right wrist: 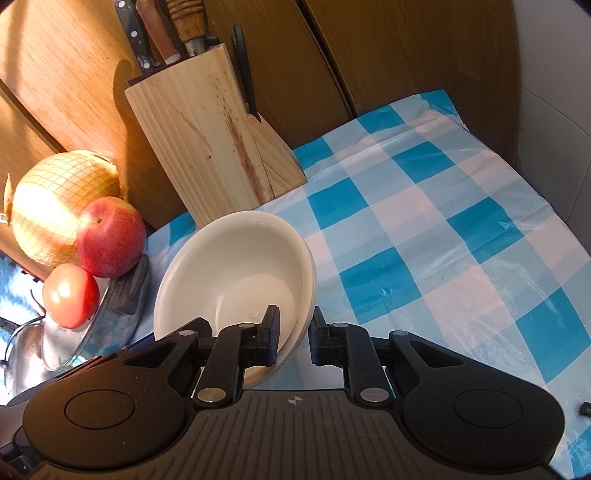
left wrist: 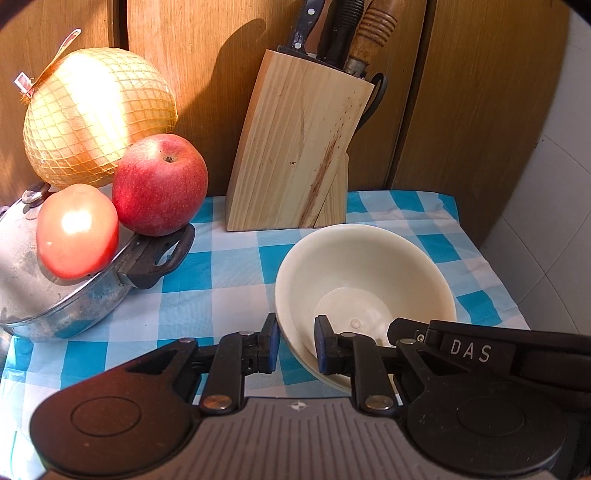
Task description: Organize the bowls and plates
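1. Both grippers clamp the stacked cream bowls (left wrist: pixel 364 273): left hand-held gripper (left wrist: pixel 295 345) on the near-left rim, right hand-held gripper (right wrist: pixel 293 338) on the opposite rim
2. Bowls sit tilted over the checked bench (right wrist: pixel 424 206), before the knife block (left wrist: pixel 295 147)
3. Step looks like carrying; next needs level, matched hands

Countertop surroundings: fruit, cookware and knife storage on a checked cloth.

A blue-and-white checked tablecloth (left wrist: pixel 229 266) covers the surface, backed by wooden panels (left wrist: pixel 461 110). At far centre stands a pale wooden knife block (left wrist: pixel 295 147), tilted back, holding knife handles (left wrist: pixel 332 26) and black scissors (left wrist: pixel 376 92) at its right side. At left, a lidded steel pot (left wrist: pixel 55 295) with a dark side handle (left wrist: pixel 166 254) bears a tomato (left wrist: pixel 77 230) and a red apple (left wrist: pixel 160 184); behind them sits a pomelo (left wrist: pixel 96 114) in yellow netting. White tiled wall (left wrist: pixel 554 203) lies at right.
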A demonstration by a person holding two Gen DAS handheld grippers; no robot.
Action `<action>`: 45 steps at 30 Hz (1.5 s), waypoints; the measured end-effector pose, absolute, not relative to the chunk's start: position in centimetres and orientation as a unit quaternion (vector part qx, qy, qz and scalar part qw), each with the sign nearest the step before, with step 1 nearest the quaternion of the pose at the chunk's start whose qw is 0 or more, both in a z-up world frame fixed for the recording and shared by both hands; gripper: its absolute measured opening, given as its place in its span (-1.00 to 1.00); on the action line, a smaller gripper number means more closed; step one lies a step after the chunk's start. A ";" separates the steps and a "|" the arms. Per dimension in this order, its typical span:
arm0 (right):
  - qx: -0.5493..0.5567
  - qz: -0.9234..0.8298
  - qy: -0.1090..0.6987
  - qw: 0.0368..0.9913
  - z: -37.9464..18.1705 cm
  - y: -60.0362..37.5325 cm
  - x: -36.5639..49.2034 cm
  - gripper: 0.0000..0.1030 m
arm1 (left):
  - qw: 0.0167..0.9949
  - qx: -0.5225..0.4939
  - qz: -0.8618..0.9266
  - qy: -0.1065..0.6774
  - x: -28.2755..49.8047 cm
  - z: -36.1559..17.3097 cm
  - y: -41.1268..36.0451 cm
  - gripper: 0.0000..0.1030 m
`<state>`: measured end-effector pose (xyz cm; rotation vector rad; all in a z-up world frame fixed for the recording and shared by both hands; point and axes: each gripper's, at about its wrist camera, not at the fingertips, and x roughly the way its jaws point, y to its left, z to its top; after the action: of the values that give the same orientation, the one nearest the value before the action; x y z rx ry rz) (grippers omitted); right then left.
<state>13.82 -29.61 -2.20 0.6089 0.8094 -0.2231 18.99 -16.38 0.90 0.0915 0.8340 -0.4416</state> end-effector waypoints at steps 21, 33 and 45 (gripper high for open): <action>0.280 -0.092 0.351 0.889 0.5 -28.7 12.3 -0.58 | 0.905 0.042 -0.214 0.366 17.0 3.6 -15.2 -0.72; 0.273 -0.084 0.346 0.894 1.2 -28.1 11.3 -0.58 | 0.907 0.043 -0.212 0.361 16.0 4.3 -14.6 -0.72; 0.267 -0.073 0.340 0.899 2.0 -27.1 10.1 -0.57 | 0.913 0.047 -0.209 0.348 14.6 5.1 -13.6 -0.72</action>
<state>10.13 -27.08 1.96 0.5536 0.7031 -0.1521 14.58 -13.58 5.12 0.0978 0.7178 -0.4306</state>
